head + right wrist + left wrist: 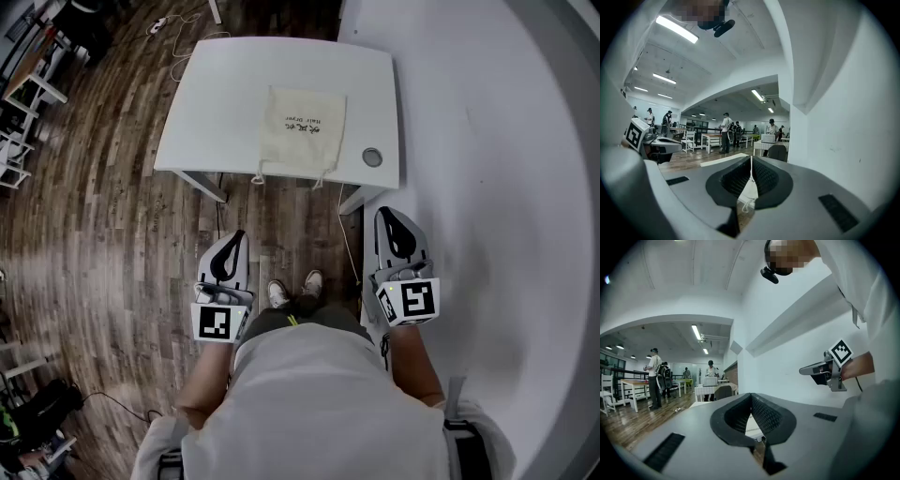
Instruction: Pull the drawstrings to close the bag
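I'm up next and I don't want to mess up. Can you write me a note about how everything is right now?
Left hand-held gripper: shut, empty, short of the table.
Right hand-held gripper: shut, empty, also short of the table.
Bag: lies flat on the table, with its drawstrings dangling over the near edge.
Done: nothing yet; the bag's mouth looks uncinched.
Left: grab the drawstrings and pull them to close the bag.

the bag point(302, 128) is cream cloth, matt and faintly creased, on a smooth white bench point(225, 94). around the bench the floor point(94, 234) is dark grained wood. left gripper point(751, 395) and right gripper point(751, 158): matt grey plastic, black ribbed pads point(765, 414).
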Demonstrator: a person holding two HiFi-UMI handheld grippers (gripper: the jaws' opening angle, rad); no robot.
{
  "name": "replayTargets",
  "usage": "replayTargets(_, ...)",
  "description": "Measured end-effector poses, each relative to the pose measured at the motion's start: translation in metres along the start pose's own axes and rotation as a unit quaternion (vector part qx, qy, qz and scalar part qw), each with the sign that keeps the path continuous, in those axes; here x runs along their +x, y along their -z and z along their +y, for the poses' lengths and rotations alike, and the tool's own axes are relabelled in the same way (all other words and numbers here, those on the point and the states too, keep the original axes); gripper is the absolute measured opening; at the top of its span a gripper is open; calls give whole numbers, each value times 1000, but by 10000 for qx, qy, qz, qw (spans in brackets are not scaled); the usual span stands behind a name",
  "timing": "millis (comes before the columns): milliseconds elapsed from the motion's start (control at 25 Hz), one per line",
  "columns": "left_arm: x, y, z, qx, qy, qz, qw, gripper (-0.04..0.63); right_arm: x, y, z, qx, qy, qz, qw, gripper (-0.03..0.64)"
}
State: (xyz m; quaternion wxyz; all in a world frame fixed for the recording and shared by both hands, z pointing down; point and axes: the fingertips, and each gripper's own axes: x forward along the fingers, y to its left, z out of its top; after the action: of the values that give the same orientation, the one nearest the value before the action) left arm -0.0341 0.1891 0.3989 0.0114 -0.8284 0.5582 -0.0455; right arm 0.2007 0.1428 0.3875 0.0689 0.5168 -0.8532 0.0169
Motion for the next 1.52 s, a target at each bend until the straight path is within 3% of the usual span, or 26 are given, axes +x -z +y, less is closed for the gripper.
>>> replayTargets(360,-3,6,0,-193,-72,47,9998,17,-1,3,-3,112,-44,25,9999,40)
replayTargets(520,0,8,-1,-62,-164,116,9998,17,-1,13,-10,228,-56,28,9997,41)
replayTargets(760,3,10,7,50,-508,94,9987,17,13,25,-11,245,-324,87,9991,41)
replayTargets(1000,4,15,17,-79,-846,62,9964,17,24,27,-9,228,-587,40,9980,41)
replayTargets(1160,11,18,26,31,-851,187,9962,17,34,27,-9,236,-654,90,9975,41)
replayTargets(1520,54,43,76,-131,-549,259,9981,17,91,31,-4,315,-386,286,9983,41)
